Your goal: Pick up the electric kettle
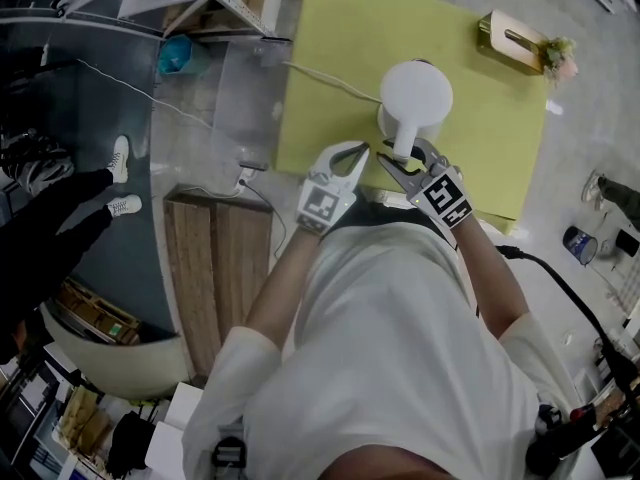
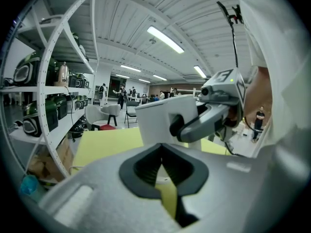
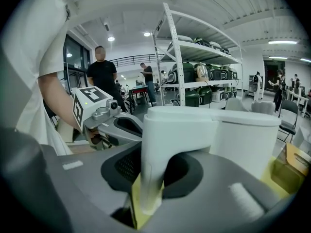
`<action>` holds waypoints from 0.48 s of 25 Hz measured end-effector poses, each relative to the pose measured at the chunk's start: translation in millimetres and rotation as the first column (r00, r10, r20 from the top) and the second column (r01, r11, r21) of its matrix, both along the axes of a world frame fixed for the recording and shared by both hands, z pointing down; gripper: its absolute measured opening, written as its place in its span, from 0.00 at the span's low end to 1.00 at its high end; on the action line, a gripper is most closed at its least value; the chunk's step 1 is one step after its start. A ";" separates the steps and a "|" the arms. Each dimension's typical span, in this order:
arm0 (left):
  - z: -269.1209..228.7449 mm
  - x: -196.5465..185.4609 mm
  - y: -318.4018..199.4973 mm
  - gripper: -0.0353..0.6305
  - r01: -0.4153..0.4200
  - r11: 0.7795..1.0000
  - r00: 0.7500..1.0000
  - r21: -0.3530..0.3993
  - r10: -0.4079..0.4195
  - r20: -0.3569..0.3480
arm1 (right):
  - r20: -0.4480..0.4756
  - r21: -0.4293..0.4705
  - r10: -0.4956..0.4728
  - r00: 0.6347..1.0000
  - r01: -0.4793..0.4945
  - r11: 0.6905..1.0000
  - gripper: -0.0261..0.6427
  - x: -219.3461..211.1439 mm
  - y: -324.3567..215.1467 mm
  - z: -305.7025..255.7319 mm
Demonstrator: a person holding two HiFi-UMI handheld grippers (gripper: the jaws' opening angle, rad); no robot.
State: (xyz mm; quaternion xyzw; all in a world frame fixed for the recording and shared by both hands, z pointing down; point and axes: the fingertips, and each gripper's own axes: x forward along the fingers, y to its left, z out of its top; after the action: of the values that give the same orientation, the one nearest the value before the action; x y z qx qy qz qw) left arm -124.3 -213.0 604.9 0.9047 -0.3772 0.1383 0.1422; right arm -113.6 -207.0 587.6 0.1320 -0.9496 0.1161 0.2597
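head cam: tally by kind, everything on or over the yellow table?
white electric kettle: 1
tongs: 2 (left tongs, right tongs)
white cord: 1
tan box with flowers: 1
Total: 5

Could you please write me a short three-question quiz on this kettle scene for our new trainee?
1. True or false: the right gripper is clamped on the handle of the white plastic electric kettle.
2. What lies beneath the kettle? A: a yellow-green flat tabletop; B: a red tray; C: a steel sink.
3. What sits between the jaws of the left gripper?
Key: 1 true; 2 A; 3 nothing, its jaws are together and empty.
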 end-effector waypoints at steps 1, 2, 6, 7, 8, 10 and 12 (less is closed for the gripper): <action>-1.1 -2.3 0.1 0.06 0.003 1.000 1.000 -0.001 -0.003 -0.003 | 0.002 0.000 0.003 1.000 -0.003 1.000 0.18 -1.3 -0.7 -1.8; -1.9 -4.4 0.3 0.06 0.004 1.000 1.000 -0.003 -0.004 -0.006 | 0.003 -0.001 0.008 1.000 -0.008 1.000 0.18 -2.1 -1.7 -3.3; -3.0 -9.4 0.7 0.06 -0.019 1.000 1.000 0.000 0.019 0.006 | 0.009 -0.010 0.035 0.999 -0.035 0.999 0.18 -1.1 -4.3 -9.3; -3.9 -9.1 0.3 0.06 -0.028 1.000 1.000 0.000 0.028 0.007 | 0.013 -0.009 0.043 0.999 -0.043 0.999 0.18 -0.3 -5.1 -11.7; -5.1 -8.4 -0.6 0.06 -0.038 0.999 0.999 0.001 0.038 0.005 | 0.016 -0.006 0.051 0.999 -0.051 0.999 0.18 0.4 -6.4 -14.4; -7.9 -7.2 -3.6 0.06 -0.057 0.998 0.998 0.003 0.057 -0.001 | 0.021 0.001 0.069 0.997 -0.069 0.998 0.18 0.5 -10.7 -19.8; -10.7 -6.2 -7.0 0.06 -0.079 0.997 0.997 0.005 0.079 -0.008 | 0.028 0.006 0.090 0.996 -0.090 0.996 0.18 0.1 -15.9 -25.1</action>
State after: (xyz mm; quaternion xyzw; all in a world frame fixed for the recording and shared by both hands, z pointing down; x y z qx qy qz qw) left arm -130.5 -219.9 594.2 0.9197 -0.3411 0.1392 0.1361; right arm -113.6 -222.9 562.6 0.1740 -0.9465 0.1262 0.2406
